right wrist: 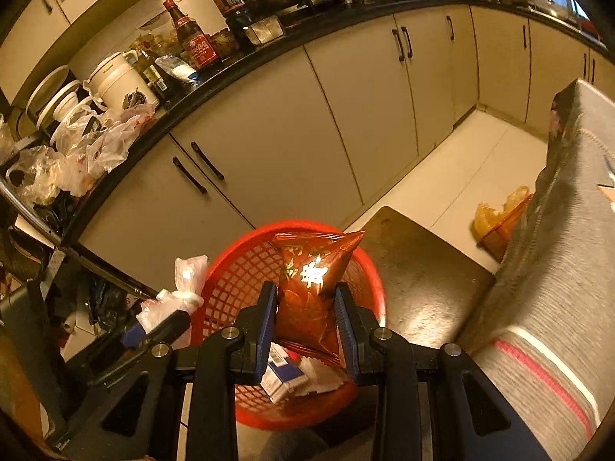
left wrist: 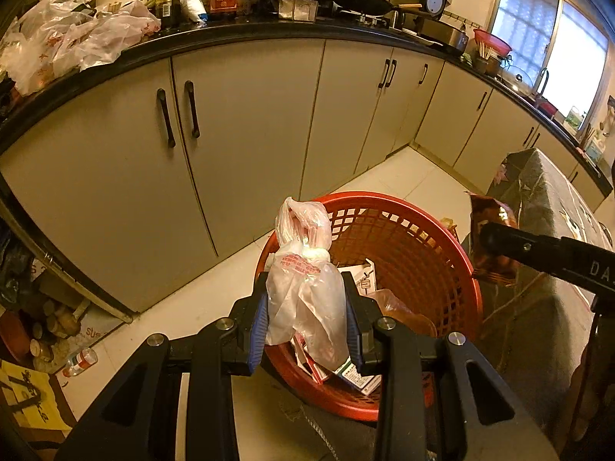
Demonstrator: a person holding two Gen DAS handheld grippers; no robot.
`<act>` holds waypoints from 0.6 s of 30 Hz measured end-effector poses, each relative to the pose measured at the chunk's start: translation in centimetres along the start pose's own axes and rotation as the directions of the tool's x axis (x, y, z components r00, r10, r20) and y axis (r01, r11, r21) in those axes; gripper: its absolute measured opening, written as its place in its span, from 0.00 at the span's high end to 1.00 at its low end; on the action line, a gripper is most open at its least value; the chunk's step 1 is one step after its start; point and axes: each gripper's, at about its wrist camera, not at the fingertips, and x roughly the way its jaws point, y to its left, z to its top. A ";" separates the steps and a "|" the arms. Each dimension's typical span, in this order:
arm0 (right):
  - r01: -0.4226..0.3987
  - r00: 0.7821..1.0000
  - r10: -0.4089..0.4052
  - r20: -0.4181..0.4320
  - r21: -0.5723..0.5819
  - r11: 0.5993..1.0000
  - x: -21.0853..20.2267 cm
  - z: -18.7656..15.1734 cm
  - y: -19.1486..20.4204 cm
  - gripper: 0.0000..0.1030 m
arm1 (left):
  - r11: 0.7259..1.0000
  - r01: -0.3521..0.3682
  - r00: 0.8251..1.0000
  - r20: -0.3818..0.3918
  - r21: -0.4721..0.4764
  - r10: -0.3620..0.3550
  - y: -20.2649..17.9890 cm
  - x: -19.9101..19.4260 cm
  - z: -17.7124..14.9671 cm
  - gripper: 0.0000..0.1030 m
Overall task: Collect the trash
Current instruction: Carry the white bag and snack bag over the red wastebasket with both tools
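A red mesh basket (left wrist: 423, 246) stands on the floor and holds cartons and wrappers; it also shows in the right wrist view (right wrist: 230, 276). My left gripper (left wrist: 307, 307) is shut on a crumpled pink-white plastic bag (left wrist: 303, 269) above the basket's near rim. The bag also shows in the right wrist view (right wrist: 184, 288). My right gripper (right wrist: 307, 319) is shut on a red-brown snack packet (right wrist: 311, 284) with gold print, held over the basket. That packet also shows in the left wrist view (left wrist: 492, 230), beside the right gripper's arm.
Beige cabinets (left wrist: 238, 146) under a black counter (left wrist: 269, 30) run behind the basket. Loose plastic bags (left wrist: 69, 42), bottles and pans crowd the counter. A grey cloth-covered piece (right wrist: 557, 269) stands at the right. A small bottle (left wrist: 80, 361) lies on the floor at left.
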 end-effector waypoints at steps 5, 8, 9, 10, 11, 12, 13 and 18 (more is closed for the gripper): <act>-0.053 0.999 0.053 -0.004 0.024 0.998 0.7 0.1 -0.4 0.68 | 1.000 0.003 1.000 0.002 0.003 -0.003 -0.1 0.6 0.4 0.68; -0.058 0.998 0.058 0.008 0.022 0.998 0.5 0.0 -0.3 0.68 | 1.000 0.002 1.000 0.001 0.003 -0.002 -0.3 0.9 0.4 0.68; -0.053 0.998 0.053 0.014 0.016 0.998 0.4 -0.1 -0.2 0.68 | 1.000 0.002 1.000 -0.001 0.003 -0.002 -0.3 1.1 0.4 0.68; -0.047 0.999 0.047 0.020 0.009 0.999 0.3 -0.3 -0.1 0.68 | 1.000 0.002 1.000 -0.003 0.002 -0.002 -0.3 1.2 0.4 0.68; -0.042 0.999 0.042 0.025 0.001 0.999 0.2 -0.4 0.1 0.68 | 1.000 0.003 1.000 -0.005 0.000 -0.003 -0.3 1.3 0.4 0.68; -0.034 0.999 0.035 0.030 -0.010 0.999 0.1 -0.5 0.2 0.68 | 1.000 0.002 1.000 -0.007 -0.001 -0.002 -0.3 1.4 0.3 0.68; -0.025 0.999 0.026 0.036 -0.023 0.999 0.1 -0.6 0.4 0.68 | 1.000 0.003 1.000 -0.009 -0.003 -0.003 -0.3 1.5 0.3 0.68; -0.008 0.999 0.009 0.042 -0.028 1.000 0.0 -0.7 0.5 0.68 | 1.000 -0.002 1.000 -0.013 -0.002 0.002 -0.4 1.9 0.2 0.68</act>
